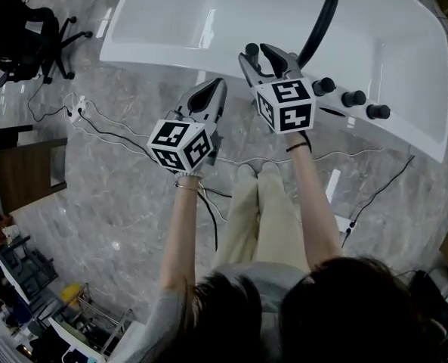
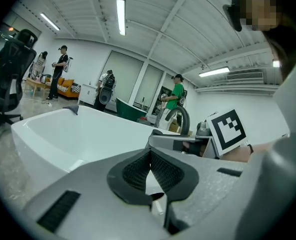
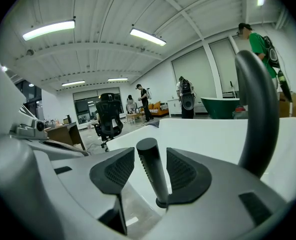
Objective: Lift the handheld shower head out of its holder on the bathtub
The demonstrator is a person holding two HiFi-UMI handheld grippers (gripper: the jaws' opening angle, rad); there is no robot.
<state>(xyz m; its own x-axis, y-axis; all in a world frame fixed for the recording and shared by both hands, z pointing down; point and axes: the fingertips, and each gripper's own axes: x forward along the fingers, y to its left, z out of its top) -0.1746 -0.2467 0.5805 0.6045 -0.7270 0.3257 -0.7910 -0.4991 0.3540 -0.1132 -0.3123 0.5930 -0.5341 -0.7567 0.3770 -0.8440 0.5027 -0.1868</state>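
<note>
The handheld shower head (image 3: 151, 174), a slim black rod with a flat top, stands upright in its holder on the white bathtub's rim (image 1: 405, 138). My right gripper (image 3: 148, 168) is open around it, with a pad on either side and a gap showing at the left pad. From the head view the right gripper (image 1: 263, 57) sits at the tub's near edge, and the rod's top (image 1: 251, 50) is just visible. My left gripper (image 1: 208, 97) hovers over the floor to the left, short of the tub. Its pads (image 2: 160, 171) meet with nothing between them.
A curved black spout (image 1: 319, 25) rises just right of the shower head, also in the right gripper view (image 3: 257, 109). Three black knobs (image 1: 353, 98) line the rim. Cables and a power strip (image 1: 76, 110) lie on the marble floor. An office chair (image 1: 27, 36) stands far left.
</note>
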